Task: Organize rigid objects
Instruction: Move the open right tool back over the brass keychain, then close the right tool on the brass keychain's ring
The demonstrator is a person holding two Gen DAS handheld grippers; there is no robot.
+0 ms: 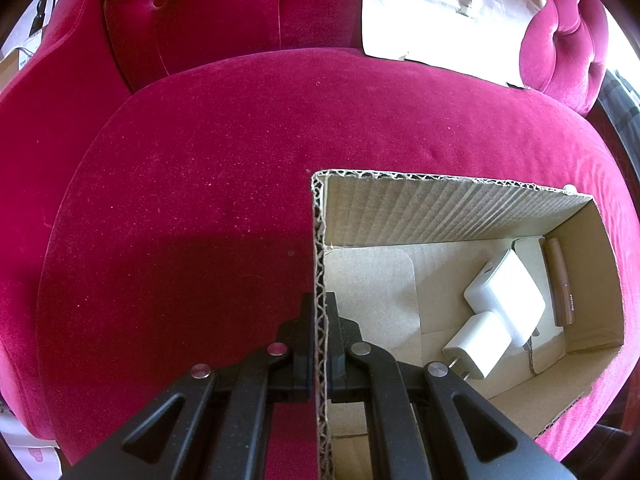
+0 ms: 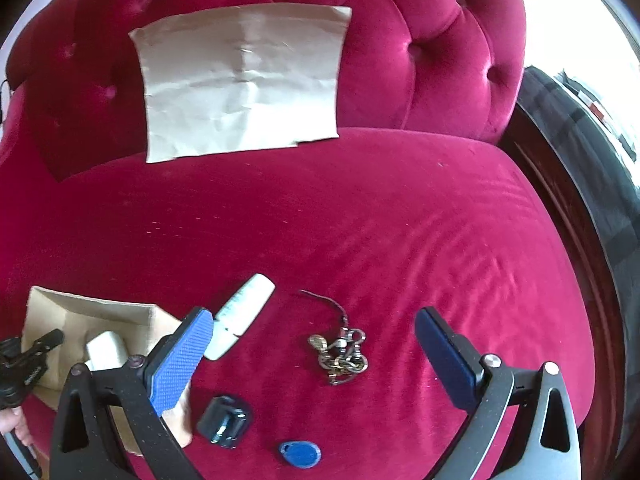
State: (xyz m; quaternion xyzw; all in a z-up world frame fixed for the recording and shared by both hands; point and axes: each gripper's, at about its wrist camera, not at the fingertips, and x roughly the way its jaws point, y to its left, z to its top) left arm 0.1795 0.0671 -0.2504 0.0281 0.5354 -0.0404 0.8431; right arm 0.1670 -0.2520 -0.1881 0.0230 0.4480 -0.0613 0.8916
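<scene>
On the sofa seat: left hand-held gripper (image 1: 320,320) clamped on cardboard box (image 1: 460,208) wall
Right hand-held gripper (image 2: 316,330): wide open, empty, above key chain (image 2: 340,354)
Risk: loose chain could slip the pads; box may tip if tugged

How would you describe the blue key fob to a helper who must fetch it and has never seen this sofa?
On the red velvet sofa seat, look right of the cardboard box, among the loose items. The blue key fob lies nearest the front edge, just past the black adapter. It is the only flat, teardrop-shaped blue piece.

The left gripper (image 1: 320,340) is pointing steeply down, its fingers (image 1: 298,344) pinching closed on a cardboard box wall (image 1: 319,264). The right gripper (image 2: 316,344) is tilting downward with its blue-padded fingers (image 2: 180,360) spread wide, gripping nothing.
</scene>
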